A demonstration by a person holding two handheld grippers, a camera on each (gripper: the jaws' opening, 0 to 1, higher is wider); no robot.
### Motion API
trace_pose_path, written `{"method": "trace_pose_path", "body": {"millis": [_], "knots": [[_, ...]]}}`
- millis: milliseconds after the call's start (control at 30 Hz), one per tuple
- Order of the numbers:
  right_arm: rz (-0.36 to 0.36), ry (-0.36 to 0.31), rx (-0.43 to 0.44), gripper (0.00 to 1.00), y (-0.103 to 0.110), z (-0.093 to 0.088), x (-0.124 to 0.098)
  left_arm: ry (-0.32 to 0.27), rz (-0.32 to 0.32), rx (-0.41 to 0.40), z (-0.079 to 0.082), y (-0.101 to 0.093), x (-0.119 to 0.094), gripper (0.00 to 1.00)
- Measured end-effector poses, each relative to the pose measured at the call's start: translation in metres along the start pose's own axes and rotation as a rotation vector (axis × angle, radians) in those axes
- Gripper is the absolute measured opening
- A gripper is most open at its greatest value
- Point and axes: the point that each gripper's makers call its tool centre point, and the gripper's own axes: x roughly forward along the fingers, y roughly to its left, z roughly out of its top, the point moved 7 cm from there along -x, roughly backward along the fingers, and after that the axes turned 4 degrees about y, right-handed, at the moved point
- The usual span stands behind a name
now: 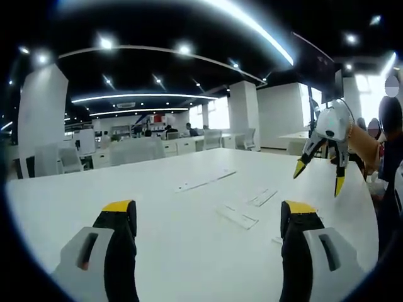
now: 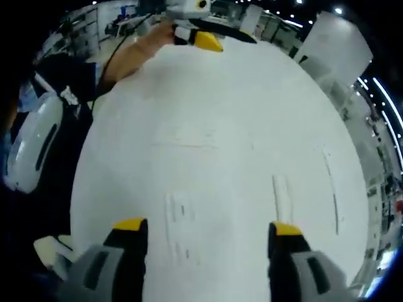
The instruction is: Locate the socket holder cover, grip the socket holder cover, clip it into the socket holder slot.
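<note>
While both grippers hang wide open and empty above the white table [image 2: 208,113], the narrow socket holder cover [image 2: 282,195] lies flat just ahead of the right gripper [image 2: 204,228], nearer than the left gripper [image 1: 211,211], long axis along the jaws.

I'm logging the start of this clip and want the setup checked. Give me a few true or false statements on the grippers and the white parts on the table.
1. The left gripper holds a white part between its jaws. False: the jaws stand apart with nothing between them.
2. The right gripper is open over the white table. True.
3. Several flat white plastic pieces lie on the table. True.
4. In the left gripper view, the right gripper rests on the tabletop. False: it hangs in the air above the table's far right edge.
5. A long white strip lies beyond the smaller pieces. True.
</note>
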Motion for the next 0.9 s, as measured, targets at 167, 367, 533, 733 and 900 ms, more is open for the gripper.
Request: {"method": "trace_pose_path", "body": {"millis": [167, 367, 533, 733, 900], "knots": [[0.043, 0.093, -0.04, 0.77, 0.001, -0.005, 0.012, 0.0, 0.006, -0.005, 0.001, -0.001, 0.006, 0.93], [0.078, 0.15, -0.067, 0.75, 0.004, -0.002, 0.019, -0.004, 0.01, -0.011, 0.001, -0.001, 0.008, 0.93], [0.102, 0.207, -0.101, 0.74, 0.007, -0.003, 0.025, -0.002, 0.011, -0.015, 0.001, 0.0, 0.007, 0.92], [0.122, 0.228, -0.115, 0.74, 0.007, 0.001, 0.029, -0.007, 0.006, -0.012, 0.002, 0.0, 0.004, 0.92], [0.139, 0.248, -0.119, 0.73, 0.006, 0.001, 0.033, -0.014, 0.006, -0.019, 0.002, 0.001, 0.003, 0.91]]}}
